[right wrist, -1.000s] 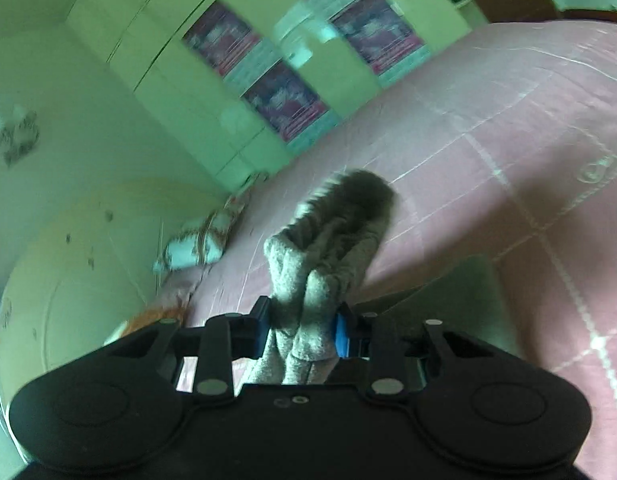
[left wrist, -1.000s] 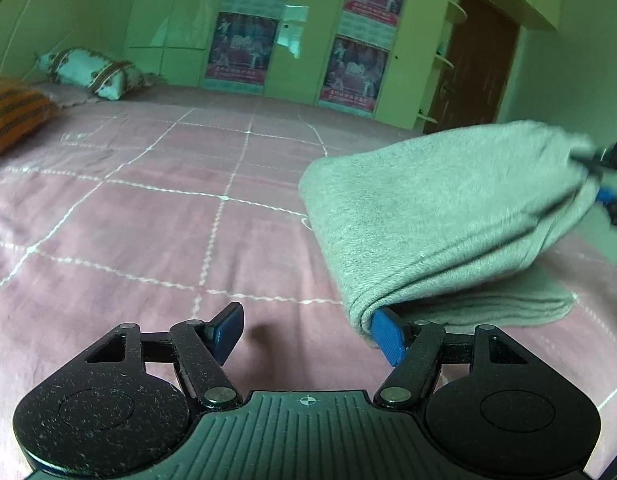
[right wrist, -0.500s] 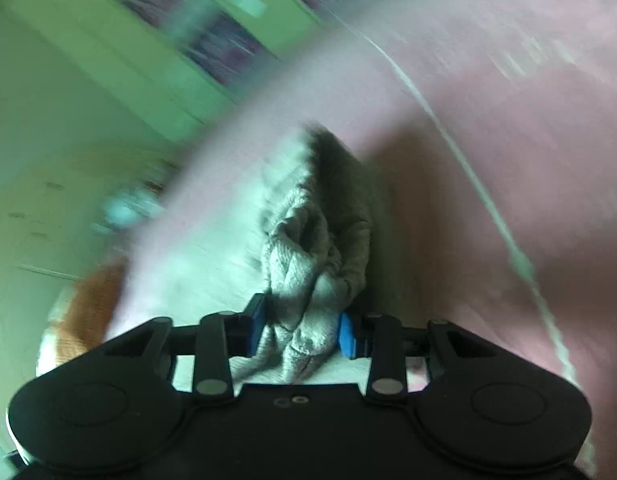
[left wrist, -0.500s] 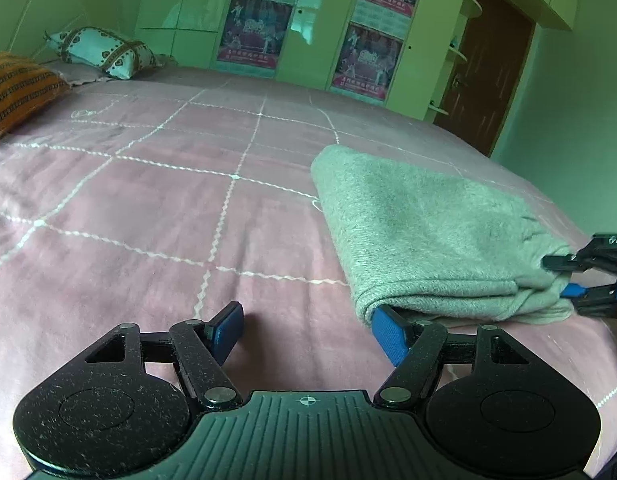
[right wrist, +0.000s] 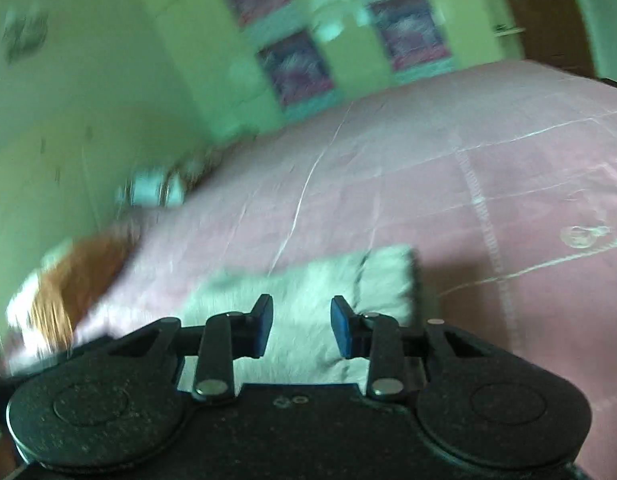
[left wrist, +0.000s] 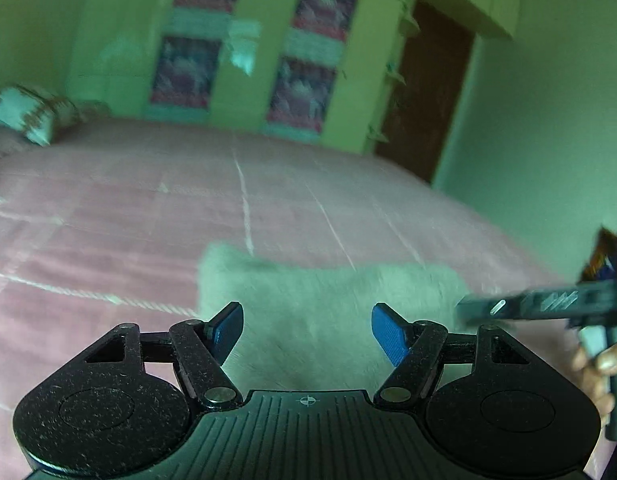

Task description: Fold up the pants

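Folded grey pants (left wrist: 320, 304) lie on the pink bedspread (left wrist: 108, 216).

Left gripper (left wrist: 307, 330) is spread wide and right gripper (right wrist: 301, 326) narrowly parted, both empty above the cloth. A patterned pillow (left wrist: 26, 114) and an orange cushion (right wrist: 74, 280) lie well apart from it.

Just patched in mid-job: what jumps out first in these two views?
The folded grey pants lie flat on the pink bedspread, right in front of both cameras. Both the left gripper and the right gripper are open and hold nothing. Behind the bed, posters hang on the green wardrobe, with a pillow at far left.
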### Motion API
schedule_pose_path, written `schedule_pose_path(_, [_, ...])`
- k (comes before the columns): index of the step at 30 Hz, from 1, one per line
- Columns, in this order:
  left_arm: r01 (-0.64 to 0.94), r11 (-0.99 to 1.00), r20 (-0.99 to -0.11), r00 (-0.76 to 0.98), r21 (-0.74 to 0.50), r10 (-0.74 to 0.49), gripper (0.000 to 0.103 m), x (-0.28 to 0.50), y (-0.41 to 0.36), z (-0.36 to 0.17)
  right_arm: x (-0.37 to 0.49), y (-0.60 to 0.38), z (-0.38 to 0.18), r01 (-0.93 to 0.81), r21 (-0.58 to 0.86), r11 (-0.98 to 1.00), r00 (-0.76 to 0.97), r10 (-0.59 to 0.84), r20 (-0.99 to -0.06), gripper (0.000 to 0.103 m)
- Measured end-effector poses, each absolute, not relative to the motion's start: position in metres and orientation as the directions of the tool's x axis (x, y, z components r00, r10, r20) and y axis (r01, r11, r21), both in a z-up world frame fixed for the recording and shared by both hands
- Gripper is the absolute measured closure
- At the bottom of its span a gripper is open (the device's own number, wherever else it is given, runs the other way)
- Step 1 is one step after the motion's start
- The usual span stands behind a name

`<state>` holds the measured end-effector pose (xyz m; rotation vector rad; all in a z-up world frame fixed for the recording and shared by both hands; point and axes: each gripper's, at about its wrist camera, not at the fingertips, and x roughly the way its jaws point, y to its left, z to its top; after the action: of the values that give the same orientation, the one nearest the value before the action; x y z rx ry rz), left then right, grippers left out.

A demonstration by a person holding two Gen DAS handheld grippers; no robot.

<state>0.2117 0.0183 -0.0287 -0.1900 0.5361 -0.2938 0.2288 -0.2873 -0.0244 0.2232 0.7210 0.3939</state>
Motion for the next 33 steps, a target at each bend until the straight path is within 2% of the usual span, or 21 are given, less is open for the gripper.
schedule_pose_path(1, [0.230, 0.939, -0.541, 0.771, -0.255, -0.336, 0.031, 0.221, 0.013, -0.042, 0.234, -0.284, -0.040, -0.251, 0.261, 0.932, 0.648, 0.363, -0.670, 0.081])
schedule_pose_path(2, [0.231, 0.944, -0.640, 0.694, -0.237, -0.331, 0.031, 0.232, 0.008, -0.060, 0.233, -0.286, -0.048, -0.259, 0.233, 0.937, 0.634, 0.347, -0.691, 0.083])
schedule_pose_path(5, [0.258, 0.950, -0.605, 0.733, -0.175, -0.311, 0.031, 0.215, 0.007, -0.050, 0.216, -0.305, -0.037, -0.280, 0.271, 0.921, 0.631, 0.390, -0.670, 0.084])
schedule_pose_path(7, [0.249, 0.943, -0.543, 0.771, -0.223, -0.332, 0.031, 0.205, 0.016, -0.043, 0.197, -0.314, -0.016, -0.293, 0.248, 0.923, 0.712, 0.384, -0.588, 0.074])
schedule_pose_path(8, [0.246, 0.938, -0.539, 0.769, -0.246, -0.343, 0.025, 0.206, 0.019, -0.046, 0.191, -0.319, -0.011, -0.304, 0.248, 0.920, 0.733, 0.392, -0.557, 0.073])
schedule_pose_path(9, [0.235, 0.942, -0.582, 0.742, -0.239, -0.333, 0.020, 0.213, 0.018, -0.054, 0.190, -0.322, -0.012, -0.319, 0.266, 0.910, 0.732, 0.415, -0.541, 0.073])
schedule_pose_path(10, [0.245, 0.946, -0.630, 0.706, -0.212, -0.324, 0.020, 0.217, 0.012, -0.066, 0.192, -0.323, -0.018, -0.321, 0.272, 0.907, 0.716, 0.420, -0.558, 0.074])
schedule_pose_path(12, [0.257, 0.945, -0.610, 0.721, -0.204, -0.328, 0.020, 0.213, 0.012, -0.064, 0.214, -0.315, -0.045, -0.270, 0.230, 0.935, 0.645, 0.352, -0.678, 0.075])
schedule_pose_path(14, [0.222, 0.951, -0.581, 0.754, -0.214, -0.306, 0.020, 0.203, 0.024, -0.049, 0.208, -0.335, -0.039, -0.225, 0.333, 0.916, 0.664, 0.394, -0.635, 0.075])
schedule_pose_path(17, [0.183, 0.957, -0.529, 0.802, -0.223, -0.277, 0.020, 0.179, 0.051, -0.037, 0.184, -0.360, -0.019, -0.180, 0.372, 0.911, 0.733, 0.376, -0.567, 0.062])
schedule_pose_path(20, [0.100, 0.970, -0.562, 0.800, -0.222, -0.211, 0.019, 0.168, 0.077, -0.042, 0.170, -0.379, -0.021, -0.149, 0.409, 0.900, 0.754, 0.371, -0.542, 0.059])
schedule_pose_path(25, [-0.011, 0.966, -0.628, 0.761, -0.260, -0.160, 0.019, 0.167, 0.097, -0.067, 0.161, -0.394, -0.043, -0.070, 0.499, 0.864, 0.736, 0.382, -0.558, 0.056])
schedule_pose_path(28, [-0.052, 0.957, -0.634, 0.759, -0.285, -0.147, 0.011, 0.165, 0.098, -0.075, 0.163, -0.382, -0.046, -0.061, 0.516, 0.854, 0.734, 0.389, -0.556, 0.054])
schedule_pose_path(33, [-0.057, 0.959, -0.634, 0.761, -0.279, -0.139, 0.010, 0.165, 0.094, -0.075, 0.168, -0.377, -0.046, -0.044, 0.548, 0.835, 0.739, 0.396, -0.545, 0.051])
